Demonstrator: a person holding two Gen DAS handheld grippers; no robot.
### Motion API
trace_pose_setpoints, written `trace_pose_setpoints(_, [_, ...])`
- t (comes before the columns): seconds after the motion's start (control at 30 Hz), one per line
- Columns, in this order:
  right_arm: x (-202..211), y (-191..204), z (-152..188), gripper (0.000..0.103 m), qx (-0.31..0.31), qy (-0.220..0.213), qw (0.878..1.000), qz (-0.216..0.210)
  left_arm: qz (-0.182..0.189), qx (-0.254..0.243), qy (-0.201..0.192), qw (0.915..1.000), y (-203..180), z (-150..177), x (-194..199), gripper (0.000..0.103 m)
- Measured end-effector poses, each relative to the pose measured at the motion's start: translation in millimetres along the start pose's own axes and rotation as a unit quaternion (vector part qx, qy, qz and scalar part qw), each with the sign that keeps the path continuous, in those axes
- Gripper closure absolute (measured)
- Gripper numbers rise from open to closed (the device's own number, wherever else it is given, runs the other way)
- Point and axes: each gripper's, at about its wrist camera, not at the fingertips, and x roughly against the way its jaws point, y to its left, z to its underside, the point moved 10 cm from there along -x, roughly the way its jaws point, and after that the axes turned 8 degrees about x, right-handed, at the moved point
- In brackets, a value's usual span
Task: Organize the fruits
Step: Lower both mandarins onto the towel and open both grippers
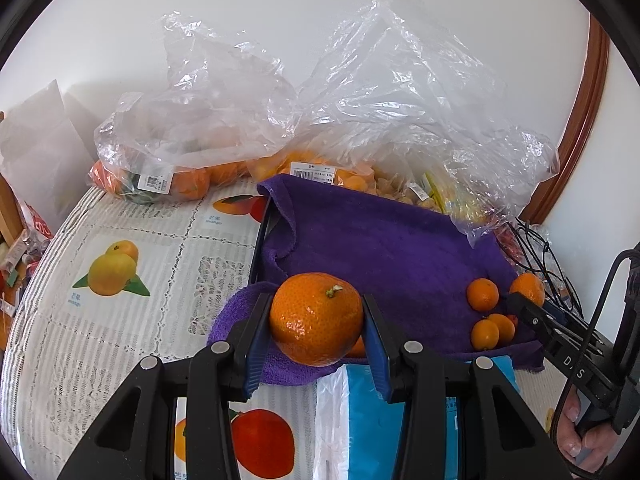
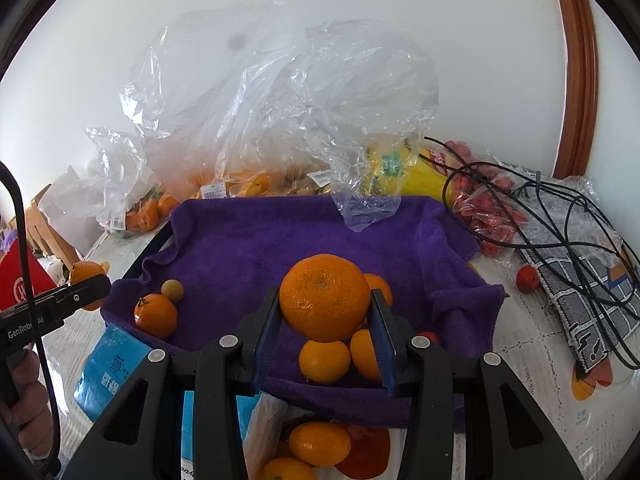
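Fruits are mid-sort. Left gripper (image 1: 316, 320) is clamped on a big orange (image 1: 316, 318), pads on both sides, stem up, above the near-left corner of the purple towel (image 1: 400, 248). Right gripper (image 2: 325, 312) pinches a second orange (image 2: 325, 297) the same way, above the towel's near edge.

Side grips w/ fruit lifted suggest both are carried over for setting down, prob. sorted by size. In the right wrist view, small fruit sit below that orange at 6 o'clock, and a mandarin (image 2: 156, 316) lies at 9 o'clock.

Room: towel's centre and 12 o'clock half are bare, best drop zone. Far rim is crowded by plastic bags (image 2: 280, 120); cables (image 2: 560, 208) trail at 3 o'clock. A blue packet (image 1: 360, 420) abuts the near edge, so little margin there.
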Motion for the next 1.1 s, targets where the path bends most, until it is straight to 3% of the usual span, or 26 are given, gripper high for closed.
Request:
trace_pose_setpoints(0.4, [-13.0,-12.9,9.6,0.059,-0.005,0.016,0.999,0.038,0.004,-0.005,0.004,1.0000,-4.7,3.7,-2.5,0.062])
trace_pose_setpoints(0.83, [5.5,-13.6,-0.2,0.058,-0.001,-0.001,0.999,0.033,0.045,-0.015,0.026,0.9985,-35.4,12.5,-10.9,0.062])
trace_pose_setpoints(1.1, [10.4,-24.1,1.4,0.057,-0.019,0.000,1.000,0.022,0.036,-0.036,0.053,0.9973,-57.9,22.5,-36.3,0.062])
